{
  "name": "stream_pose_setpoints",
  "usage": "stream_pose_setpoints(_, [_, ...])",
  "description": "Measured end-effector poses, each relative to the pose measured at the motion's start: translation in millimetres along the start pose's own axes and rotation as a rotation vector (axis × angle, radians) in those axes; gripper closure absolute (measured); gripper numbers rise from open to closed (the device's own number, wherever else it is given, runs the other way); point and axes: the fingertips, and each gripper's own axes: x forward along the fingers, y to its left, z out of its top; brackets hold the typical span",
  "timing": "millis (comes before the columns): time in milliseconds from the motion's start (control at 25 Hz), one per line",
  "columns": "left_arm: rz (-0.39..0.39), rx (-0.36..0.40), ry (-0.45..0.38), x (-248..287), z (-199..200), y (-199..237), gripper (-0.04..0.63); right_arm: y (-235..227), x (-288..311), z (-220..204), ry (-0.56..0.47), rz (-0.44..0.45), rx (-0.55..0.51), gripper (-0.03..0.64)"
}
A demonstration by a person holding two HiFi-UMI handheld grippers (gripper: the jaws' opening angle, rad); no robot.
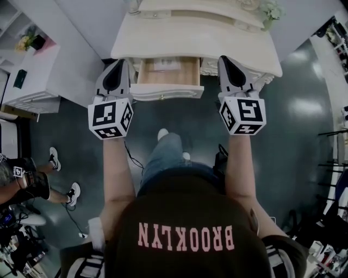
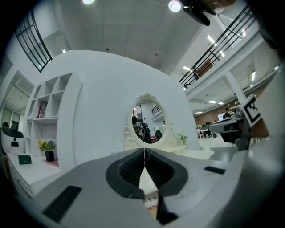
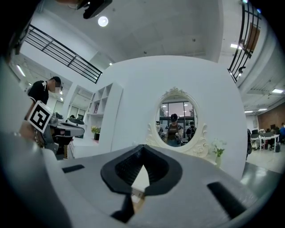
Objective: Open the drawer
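The white dressing table (image 1: 255, 51) stands ahead of me. Its middle drawer (image 1: 167, 92) is pulled out, and the wooden inside (image 1: 168, 71) shows with a paper lying in it. My left gripper (image 1: 120, 62) hangs just left of the drawer, level and pointing at the table, shut with nothing in it. My right gripper (image 1: 223, 58) hangs just right of the drawer, also shut and empty. Neither touches the drawer. In the left gripper view the left gripper (image 2: 144, 153) has its jaws pressed together, and the right gripper (image 3: 142, 149) shows the same in the right gripper view.
An oval mirror (image 3: 177, 121) in an ornate white frame stands on the table, with a small plant (image 1: 270, 10) at the right end. A white shelf unit (image 1: 32, 70) stands to the left. A seated person's legs (image 1: 32, 184) are at the left, and racks (image 1: 334, 163) at the right.
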Motion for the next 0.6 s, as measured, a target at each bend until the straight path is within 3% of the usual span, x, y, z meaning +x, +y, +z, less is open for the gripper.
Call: stream_pose_setpoints(600, [0.004, -0.016, -0.009, -15.2, 3.4, -5.9, 0.589, 8.9, -16.0, -2.9, 0.015, 0.011, 0.008, 0.621])
